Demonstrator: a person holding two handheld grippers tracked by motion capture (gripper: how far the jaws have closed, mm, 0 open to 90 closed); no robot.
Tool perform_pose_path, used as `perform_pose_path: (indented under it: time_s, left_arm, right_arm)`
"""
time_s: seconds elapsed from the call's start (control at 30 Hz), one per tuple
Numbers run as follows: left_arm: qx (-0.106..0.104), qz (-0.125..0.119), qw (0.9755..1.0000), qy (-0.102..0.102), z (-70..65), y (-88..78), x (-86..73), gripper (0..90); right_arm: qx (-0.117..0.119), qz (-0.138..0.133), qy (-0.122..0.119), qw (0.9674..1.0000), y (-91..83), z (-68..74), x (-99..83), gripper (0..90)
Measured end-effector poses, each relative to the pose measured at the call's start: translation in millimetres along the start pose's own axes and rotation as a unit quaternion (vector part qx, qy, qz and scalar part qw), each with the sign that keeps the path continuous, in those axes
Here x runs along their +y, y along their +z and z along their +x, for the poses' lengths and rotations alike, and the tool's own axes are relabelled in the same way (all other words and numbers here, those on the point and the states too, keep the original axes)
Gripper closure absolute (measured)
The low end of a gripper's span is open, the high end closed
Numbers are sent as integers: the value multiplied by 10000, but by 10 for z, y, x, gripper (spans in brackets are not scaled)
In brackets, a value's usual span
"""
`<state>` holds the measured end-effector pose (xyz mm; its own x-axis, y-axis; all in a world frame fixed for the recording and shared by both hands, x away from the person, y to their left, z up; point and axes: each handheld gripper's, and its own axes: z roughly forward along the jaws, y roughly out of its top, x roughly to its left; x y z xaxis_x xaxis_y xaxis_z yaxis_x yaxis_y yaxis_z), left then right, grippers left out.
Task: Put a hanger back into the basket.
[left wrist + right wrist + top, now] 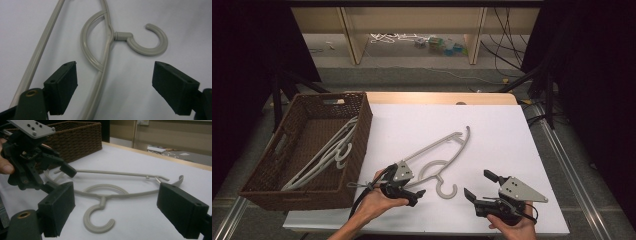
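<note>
A grey plastic hanger (pixel 443 145) lies flat on the white table top, its hook (pixel 447 190) pointing toward the person. My left gripper (pixel 412 187) hovers open over the hanger's near-left arm. In the left gripper view that arm (pixel 100 85) runs up between the jaws of my left gripper (pixel 118 83), touching neither, with the hook (pixel 150 43) beyond them. My right gripper (pixel 479 184) is open and holds nothing, a little to the right of the hook. In the right gripper view my right gripper (pixel 120 205) faces the hook (pixel 97 222) and the left gripper (pixel 62 178).
A brown wicker basket (pixel 362 145) stands at the table's left edge with several grey hangers (pixel 329 152) inside, and its wall (pixel 75 137) is in the right gripper view. The white sheet (pixel 502 130) covers the table. Shelving and cables lie on the floor beyond.
</note>
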<state>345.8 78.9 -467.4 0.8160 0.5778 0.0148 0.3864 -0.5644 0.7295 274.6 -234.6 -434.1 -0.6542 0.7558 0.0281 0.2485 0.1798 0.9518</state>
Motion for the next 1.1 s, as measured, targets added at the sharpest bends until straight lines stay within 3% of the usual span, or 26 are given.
perform_pose_path:
  time_s: [0.1, 0.13, 0.2, 0.23, 0.27, 0.37, 0.4, 0.77, 0.83, 0.97, 1.0, 1.03, 1.07, 1.1]
  left_arm:
    - [-71, 400, 9991, 102, 26, 66, 22, 253]
    - [-71, 400, 9991, 102, 26, 66, 22, 282]
    - [-96, 778, 9967, 184, 38, 133, 38, 291]
    - [-96, 778, 9967, 184, 38, 133, 38, 305]
    - [-199, 946, 9951, 213, 62, 153, 50, 334]
    - [-158, 1007, 9946, 186, 84, 170, 62, 377]
    - [-243, 1199, 9921, 284, 124, 168, 80, 397]
    - [-386, 1444, 9888, 31, 203, 275, 188, 564]
    - [-392, 1680, 9846, 293, 210, 275, 230, 576]
    - [-423, 1779, 9824, 368, 186, 297, 269, 628]
    - [-447, 1888, 9803, 364, 163, 304, 290, 642]
    - [-447, 1888, 9803, 364, 163, 304, 290, 652]
    - [-448, 1990, 9779, 462, 167, 315, 318, 657]
    - [-456, 2044, 9771, 383, 156, 326, 331, 659]
  right_arm:
    - [15, 58, 18, 10000, 2, 2, -1, 159]
    - [34, 44, 20, 10000, 8, 4, -2, 159]
    - [65, 24, 60, 10000, 19, 10, -5, 159]
    - [65, 24, 60, 10000, 19, 10, -5, 159]
    - [48, 77, 42, 9999, 21, 8, -9, 159]
    - [36, 67, 41, 10000, 20, 7, -7, 159]
    - [40, 50, 35, 10000, 22, 8, -5, 159]
    - [65, 49, 45, 10000, 32, 5, -9, 160]
    - [62, 136, 13, 9999, 27, 2, -10, 160]
    - [112, 87, 37, 9999, 37, 6, -9, 161]
    - [111, 29, 44, 9999, 50, 9, -17, 160]
    - [111, 29, 44, 9999, 50, 9, -17, 160]
    - [63, 137, 22, 9999, 29, 3, -12, 161]
    - [36, 169, 16, 9998, 20, 3, -7, 160]
